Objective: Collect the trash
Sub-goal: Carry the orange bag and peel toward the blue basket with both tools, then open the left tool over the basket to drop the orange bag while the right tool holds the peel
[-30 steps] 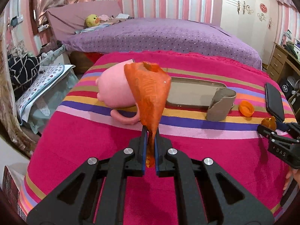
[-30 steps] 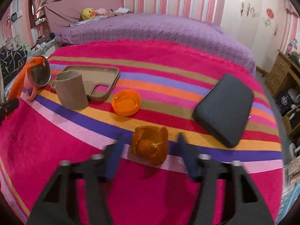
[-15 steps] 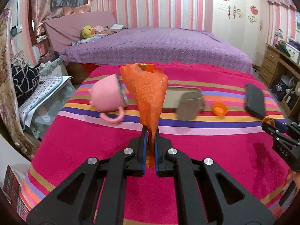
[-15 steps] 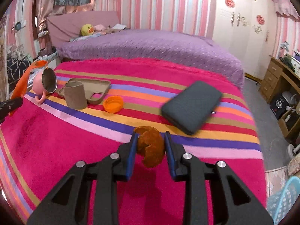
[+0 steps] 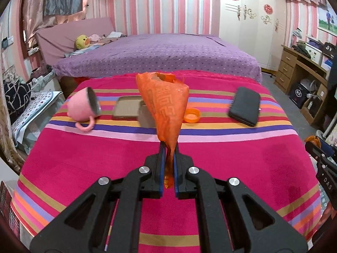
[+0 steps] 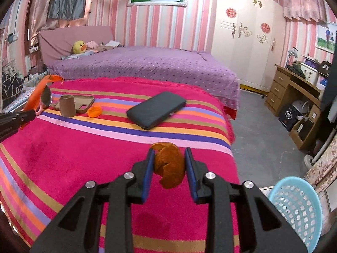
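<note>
The biggest thing in front of me is the purple bed (image 5: pixel 155 57) at the back, and nearer to me the worktop under its striped pink cloth (image 5: pixel 118 160). Off its right edge, down on the grey floor, I see a pale blue basket (image 6: pixel 294 206) (only part of it is in the right wrist view). On the cloth, towards the far side, lies a black phone (image 6: pixel 157 109), flat and well apart from the rest. To its left lies a brown phone case (image 6: pixel 81 103), with a cardboard tube (image 6: pixel 67 106) standing just in front of it and touching or nearly touching it; I cannot tell which. A pink mug (image 5: pixel 84 107) lies tipped on its side at the left end of that row. An orange cap (image 6: pixel 94 112) sits just right of the case.

My left gripper (image 5: pixel 168 154) has its fingers pinched nearly together on the narrow end of an orange wrapper (image 5: pixel 164 105), which stands up from them like a cone, clear of the cloth. My right gripper (image 6: pixel 169 158) has its fingers partly apart and pressed on both sides of a piece of orange peel (image 6: pixel 168 164), held above the near right corner of the cloth.
</note>
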`<state>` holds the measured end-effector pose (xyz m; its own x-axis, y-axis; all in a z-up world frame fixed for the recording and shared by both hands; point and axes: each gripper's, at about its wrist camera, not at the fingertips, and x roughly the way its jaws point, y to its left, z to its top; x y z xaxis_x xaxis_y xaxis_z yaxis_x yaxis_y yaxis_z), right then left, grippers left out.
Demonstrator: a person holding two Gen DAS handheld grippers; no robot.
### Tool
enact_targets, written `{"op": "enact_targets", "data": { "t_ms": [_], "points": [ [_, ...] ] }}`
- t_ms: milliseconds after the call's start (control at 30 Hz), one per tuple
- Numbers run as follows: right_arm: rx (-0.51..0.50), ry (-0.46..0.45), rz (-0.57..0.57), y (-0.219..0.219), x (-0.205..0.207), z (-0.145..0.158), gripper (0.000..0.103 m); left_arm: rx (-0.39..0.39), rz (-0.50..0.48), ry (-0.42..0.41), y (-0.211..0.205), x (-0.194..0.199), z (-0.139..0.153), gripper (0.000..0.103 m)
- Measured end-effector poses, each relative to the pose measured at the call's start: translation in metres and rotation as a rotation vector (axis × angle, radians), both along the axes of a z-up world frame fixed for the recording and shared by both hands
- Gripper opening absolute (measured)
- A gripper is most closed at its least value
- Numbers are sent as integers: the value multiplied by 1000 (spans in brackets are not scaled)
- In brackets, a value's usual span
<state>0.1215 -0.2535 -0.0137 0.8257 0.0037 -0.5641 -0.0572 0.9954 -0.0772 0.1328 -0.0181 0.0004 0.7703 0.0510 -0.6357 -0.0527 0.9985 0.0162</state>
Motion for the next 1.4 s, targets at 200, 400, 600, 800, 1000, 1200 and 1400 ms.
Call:
{"op": "enact_targets", "data": {
  "t_ms": [200, 400, 600, 800, 1000, 1200, 1400],
  "points": [
    [20, 3, -15, -23, -6, -12, 29, 16, -11, 10, -26, -2, -8, 5],
    [16, -11, -9, -32, -9, -9, 29, 71, -32, 1, -51, -6, -15, 5],
    [5, -14, -5, -39, -11, -10, 29, 90, -35, 11, -64, -5, -22, 5],
    [18, -27, -34, -67, -19, -6, 29, 107, -53, 19, -77, -5, -26, 5],
    [36, -48, -95, -112, -31, 2, 29, 105, -84, 21, -99, -5, -22, 5],
    [39, -58, -171, -161, -45, 8, 29, 93, -155, 8, -149, -11, -14, 5],
    [25, -55, -241, -210, -60, 5, 29, 68, -244, -3, -207, -21, -11, 5]
  ]
}}
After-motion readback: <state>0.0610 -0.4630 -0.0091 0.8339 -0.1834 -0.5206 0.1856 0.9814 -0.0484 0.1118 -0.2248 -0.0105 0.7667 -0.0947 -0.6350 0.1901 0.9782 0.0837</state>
